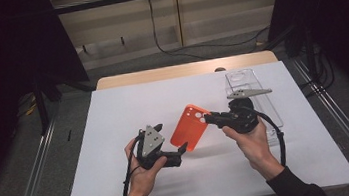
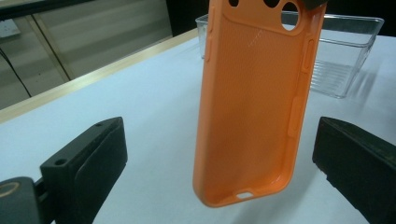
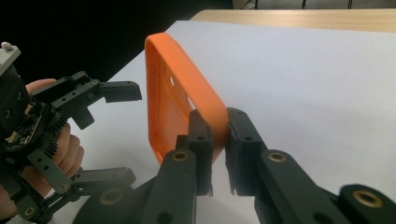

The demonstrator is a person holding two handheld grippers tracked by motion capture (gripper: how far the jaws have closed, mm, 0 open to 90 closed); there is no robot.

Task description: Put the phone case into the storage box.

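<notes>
One orange phone case (image 1: 190, 127), held clear above the white table (image 1: 115, 120), near its middle. Pinched at the camera-hole end by the right gripper (image 1: 209, 118), jaws closed tight on the rim. Two grippers in all; left gripper (image 1: 184, 148) spread wide, one jaw on either side of the case's lower end, touching neither edge. One clear plastic tray (image 1: 270, 111) at the table's right side, just beyond the right hand (image 1: 253, 141). From the left gripper view: hollow inner face of the case (image 2: 254, 102), side-button slots, bottom port cutout. From the right gripper view: pads (image 3: 201, 126) clamped across the rim, left hand (image 3: 70, 149) behind.
</notes>
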